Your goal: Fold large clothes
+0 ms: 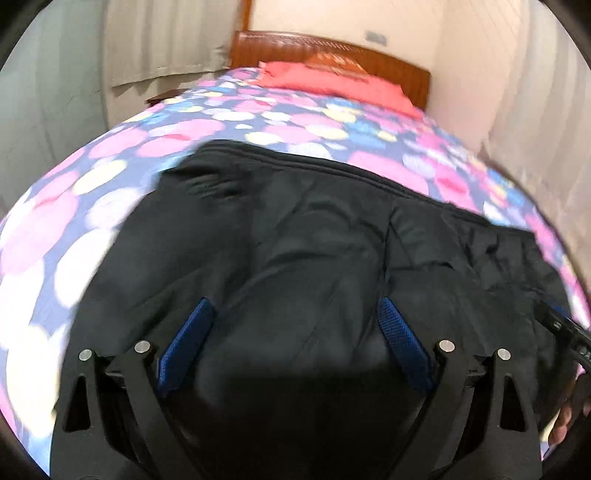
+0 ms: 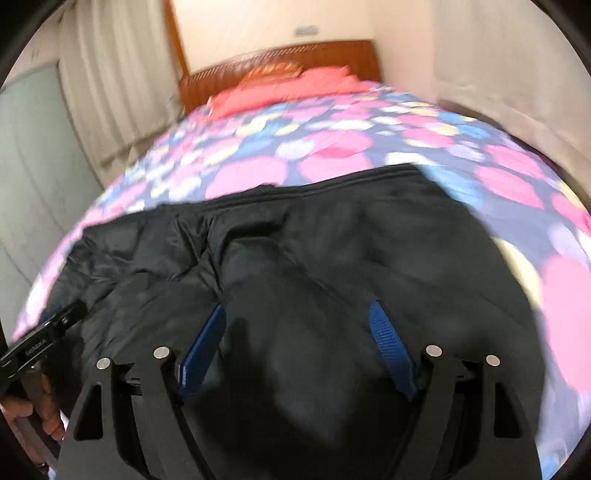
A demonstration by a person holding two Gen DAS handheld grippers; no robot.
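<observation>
Left wrist view: black garment [image 1: 314, 240] lies under the wide-open left gripper [image 1: 295, 306].

A home bedroom: a bed [image 1: 295, 122] with wooden headboard [image 1: 332, 55], red pillow [image 1: 332, 83] and curtains [image 1: 162, 40]

Item count, as visible:

- One large black padded garment [image 1: 314, 258], spread across the bed.
- One bed cover [image 1: 110, 177] printed with pink, white, yellow and blue spots.
- One red pillow [image 1: 332, 83] at the far end.
- One brown wooden headboard [image 1: 295, 48].
- Two black claws with blue pads: the left claw [image 1: 295, 314] and the right claw [image 2: 297, 317], each with two fingers.
- One small wall plate [image 2: 305, 31].
</observation>
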